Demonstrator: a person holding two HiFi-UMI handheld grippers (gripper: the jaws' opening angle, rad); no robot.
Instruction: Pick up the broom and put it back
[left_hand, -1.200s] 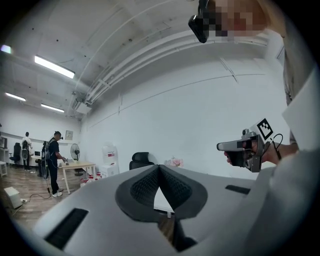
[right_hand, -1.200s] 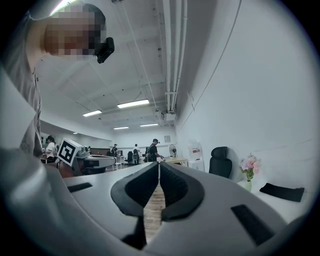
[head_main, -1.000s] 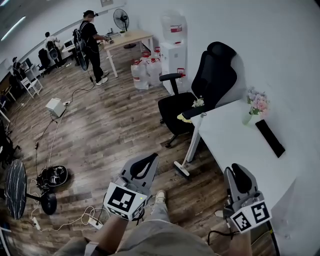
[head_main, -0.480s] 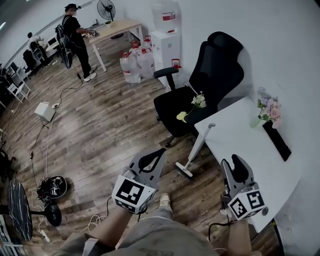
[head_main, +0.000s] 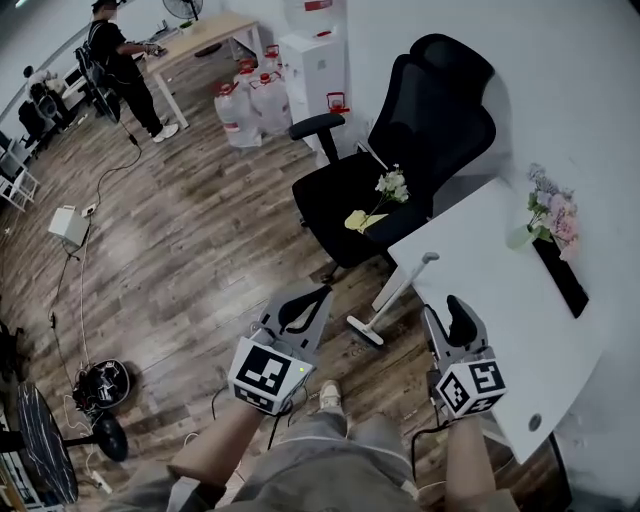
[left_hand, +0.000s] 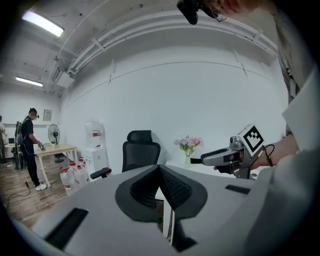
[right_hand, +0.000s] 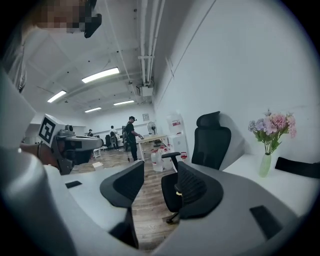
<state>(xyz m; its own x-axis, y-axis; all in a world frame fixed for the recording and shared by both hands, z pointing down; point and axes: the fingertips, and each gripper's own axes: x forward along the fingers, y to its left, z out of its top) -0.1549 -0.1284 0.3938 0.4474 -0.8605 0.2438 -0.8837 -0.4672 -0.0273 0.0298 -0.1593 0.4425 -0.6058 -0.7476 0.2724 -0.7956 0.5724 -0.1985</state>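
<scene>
The person stands on the wooden floor (head_main: 180, 250) with one gripper in each hand, both held low in front of the body. The broom (head_main: 398, 295) is white. It leans with the top of its handle against the edge of the white table (head_main: 500, 320), and its head rests on the floor just beside the table's corner, in front of the black office chair (head_main: 400, 150). No gripper touches it. It stands between the two grippers, a little ahead of them and nearer to the right one.

The left gripper (head_main: 318, 298) has its jaws pressed together at the tips, and nothing is caught between them; in the left gripper view (left_hand: 159, 167) the two dark pads meet in one line. The right gripper (head_main: 450, 315) is opening its jaws, and they already stand wide apart. In the right gripper view (right_hand: 160, 172) only floor and the chair show through the gap, so it holds nothing.

On the chair seat lie a small white flower (head_main: 390, 183) and something yellow (head_main: 357, 220). On the table stands a vase with pink flowers (head_main: 550, 212), and next to it lies a flat black object (head_main: 562, 278). Farther back stand a water dispenser (head_main: 315, 60) and some large water bottles (head_main: 250, 100). Another person (head_main: 118, 70) stands at a wooden table (head_main: 205, 35).
</scene>
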